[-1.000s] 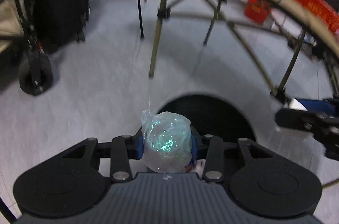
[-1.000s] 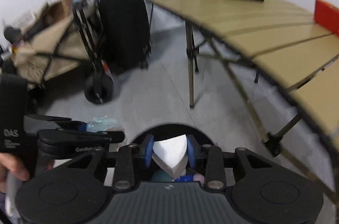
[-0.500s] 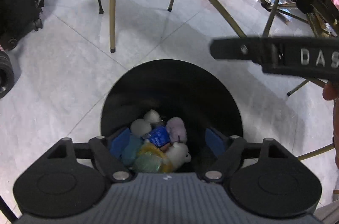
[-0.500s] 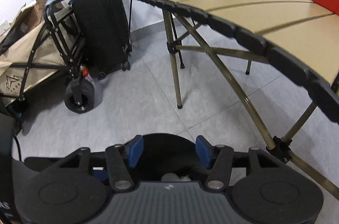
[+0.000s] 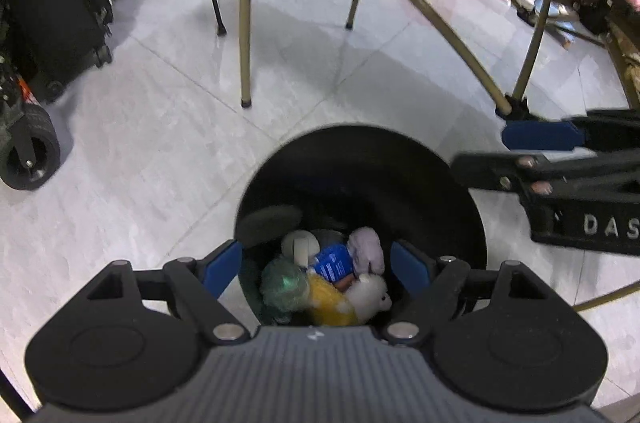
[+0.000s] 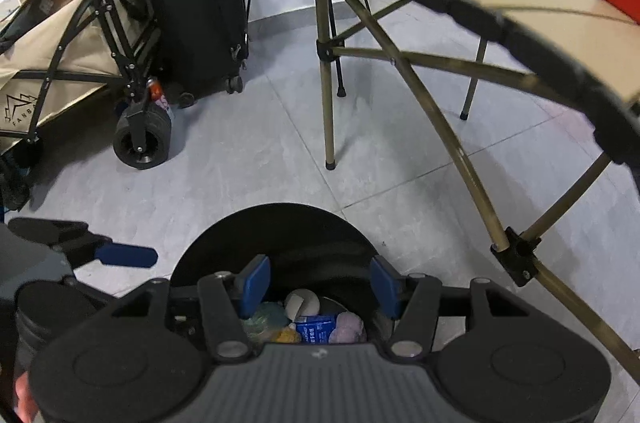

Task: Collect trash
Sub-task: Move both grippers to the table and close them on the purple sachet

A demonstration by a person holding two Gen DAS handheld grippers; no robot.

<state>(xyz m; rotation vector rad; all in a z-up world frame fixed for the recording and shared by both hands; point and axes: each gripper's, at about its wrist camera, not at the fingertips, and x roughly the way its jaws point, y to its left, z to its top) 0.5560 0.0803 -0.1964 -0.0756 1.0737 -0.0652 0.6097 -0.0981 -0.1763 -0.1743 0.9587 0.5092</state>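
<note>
Both the left gripper (image 5: 316, 265) and right gripper (image 6: 316, 285) hover wide and empty over a black bin (image 5: 432, 175) holding light, soft, crushable trash (image 5: 326, 277) at six o'clock, best pinched mid-bundle.

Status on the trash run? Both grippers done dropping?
Done: the black bin holds a pile, including a green crumpled wrapper, a blue packet and white wads.

In hand: nothing. The left gripper and right gripper are both open and empty above the bin.

Left: the visible stretch of tabletop shows no loose trash, though most of it is out of view.
</note>
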